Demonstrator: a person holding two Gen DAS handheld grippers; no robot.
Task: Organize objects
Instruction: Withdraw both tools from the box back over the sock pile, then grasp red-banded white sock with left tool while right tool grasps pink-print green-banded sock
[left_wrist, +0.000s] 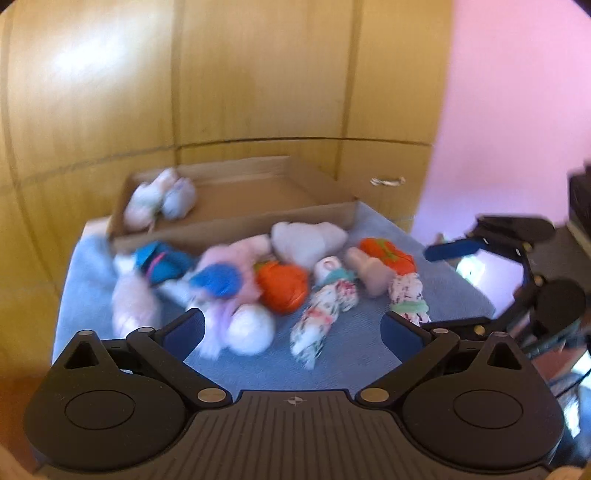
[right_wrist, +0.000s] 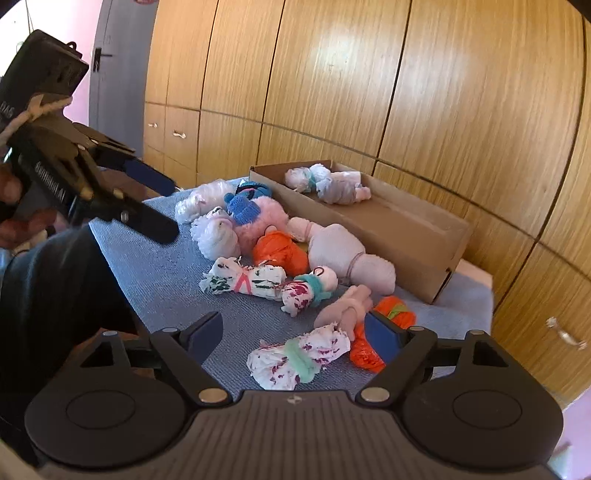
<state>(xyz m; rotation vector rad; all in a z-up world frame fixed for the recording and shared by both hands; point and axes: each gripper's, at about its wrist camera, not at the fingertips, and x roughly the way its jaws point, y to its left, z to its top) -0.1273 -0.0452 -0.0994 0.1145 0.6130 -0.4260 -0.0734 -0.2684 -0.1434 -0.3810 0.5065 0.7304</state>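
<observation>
Two bundles already sit in the cardboard box (right_wrist: 391, 218), a white one tied with teal (right_wrist: 303, 176) and a greyish one (right_wrist: 341, 190) right beside it, touching, up at the box's far end. The box stands on the table (right_wrist: 159, 280), which has a blue-grey cloth over it, pushed against the wooden wardrobe doors (right_wrist: 369, 81). Everything else is still out on the cloth in a loose pile in front of the box: a blue knitted piece (right_wrist: 242, 207) lying on a fluffy pink thing (right_wrist: 264, 221), an orange bundle (right_wrist: 280, 253), a pale pink bundle (right_wrist: 347, 254), and a few white printed rolls. The right tongs (right_wrist: 301, 338) are spread wide open and hover low over the nearest printed roll with the green tie (right_wrist: 299, 362), not touching it as far as I can see. The left tongs (left_wrist: 293, 330) are wide open too, nothing between them, hanging above the near edge of the pile. The left view is pretty blurry, so small details there are lost.
</observation>
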